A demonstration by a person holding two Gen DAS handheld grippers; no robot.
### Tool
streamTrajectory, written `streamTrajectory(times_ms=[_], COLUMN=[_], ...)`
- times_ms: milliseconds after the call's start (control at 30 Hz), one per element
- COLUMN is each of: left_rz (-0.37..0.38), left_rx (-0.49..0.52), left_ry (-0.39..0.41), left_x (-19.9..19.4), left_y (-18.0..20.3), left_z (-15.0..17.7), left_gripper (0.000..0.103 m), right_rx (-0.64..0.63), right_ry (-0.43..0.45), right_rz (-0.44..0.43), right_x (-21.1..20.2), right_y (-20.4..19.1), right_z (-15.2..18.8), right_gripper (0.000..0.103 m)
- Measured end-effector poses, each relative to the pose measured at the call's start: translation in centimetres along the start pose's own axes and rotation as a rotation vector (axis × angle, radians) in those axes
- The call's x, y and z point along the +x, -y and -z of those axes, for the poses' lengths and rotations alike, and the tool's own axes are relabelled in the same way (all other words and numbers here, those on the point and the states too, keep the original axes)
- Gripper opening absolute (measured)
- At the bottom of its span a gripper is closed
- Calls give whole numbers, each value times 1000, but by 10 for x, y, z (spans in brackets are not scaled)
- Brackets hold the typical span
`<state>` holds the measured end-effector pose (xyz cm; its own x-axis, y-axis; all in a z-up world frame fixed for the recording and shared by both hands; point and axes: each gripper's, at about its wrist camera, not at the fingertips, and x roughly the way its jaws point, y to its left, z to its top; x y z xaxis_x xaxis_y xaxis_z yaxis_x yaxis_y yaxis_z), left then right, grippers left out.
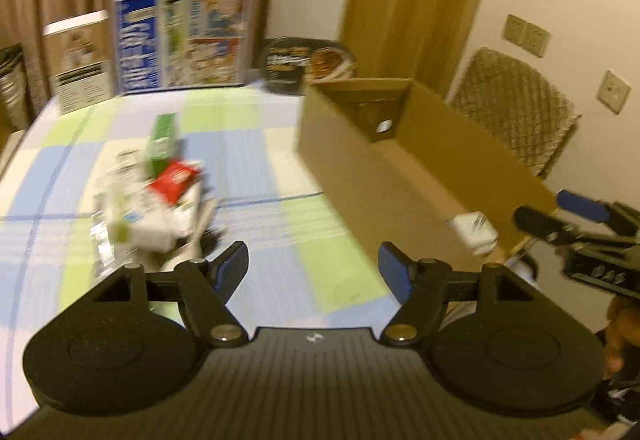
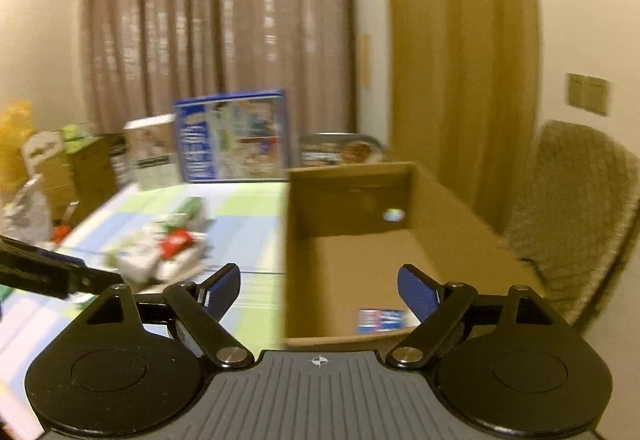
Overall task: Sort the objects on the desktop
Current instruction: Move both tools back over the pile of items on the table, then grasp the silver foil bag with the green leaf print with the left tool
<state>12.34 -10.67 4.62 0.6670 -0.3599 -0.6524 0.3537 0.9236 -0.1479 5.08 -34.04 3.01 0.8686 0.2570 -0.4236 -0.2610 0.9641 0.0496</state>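
Counter (image 1: 256, 144) under a checked cloth of green, blue and white fills the left and centre of the left wrist view, blurred by motion. Next in size, a long open cardboard box (image 1: 352, 160) runs from the centre of that frame to the right edge; in the right wrist view it takes the centre and lower right, with a round hole in its far wall. At the upper left of the left wrist frame a tall blue printed box (image 1: 182, 40) stands upright at the back of the counter, a white and tan box (image 1: 80, 60) just beside it on the left, and a dark food tray (image 1: 306, 66) leans to its right. A heap of small packets (image 1: 160, 200) lies at centre left: a green one, a red one and several white ones, touching, too smeared to tell apart. A white block (image 1: 474, 234) sits inside the cardboard box near its near end, and a small blue and white packet (image 2: 382, 320) lies on the box floor at lower centre of the right wrist view. The left gripper (image 1: 314, 272) has its fingers released, spread wide over the cloth. The right gripper (image 2: 318, 290) likewise stands released above the box, grasping nothing.
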Motion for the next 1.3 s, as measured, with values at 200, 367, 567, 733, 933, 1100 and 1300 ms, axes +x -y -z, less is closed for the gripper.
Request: streamTrajectory(times_ms=[200,367,567,733,933,1100,1300], left_rz=[-113,-191,-214,-193,-156,-131,-87], left_rx=[-40,-95,-117,-134,-146,-135,-138], left_ry=[-8,-12,-25,-33,-72,-108,-142], left_x=[-36,-60,-66,-54,-25,4,40], left_y=[-53,-95,-126,-141,-156,-165,-178], left_z=[30,47,53,52,51,50,46], left_gripper=[68,69,70,70,70,72,73], right_rx=[-21,-33,-19,-25,-27,-16,25], right_ry=[-35,-88,-135,-164,-202,-230,-247], right_rz=[-120,-175,-187,-189,-195,-199,-229], right_x=[12,23,41,58,83,107,136], right_y=[-51,-77,-89,-95,-100,-101,-101], right_z=[4,10,10,13,16,18,14], right_gripper=[86,87,87,88,88,88,88])
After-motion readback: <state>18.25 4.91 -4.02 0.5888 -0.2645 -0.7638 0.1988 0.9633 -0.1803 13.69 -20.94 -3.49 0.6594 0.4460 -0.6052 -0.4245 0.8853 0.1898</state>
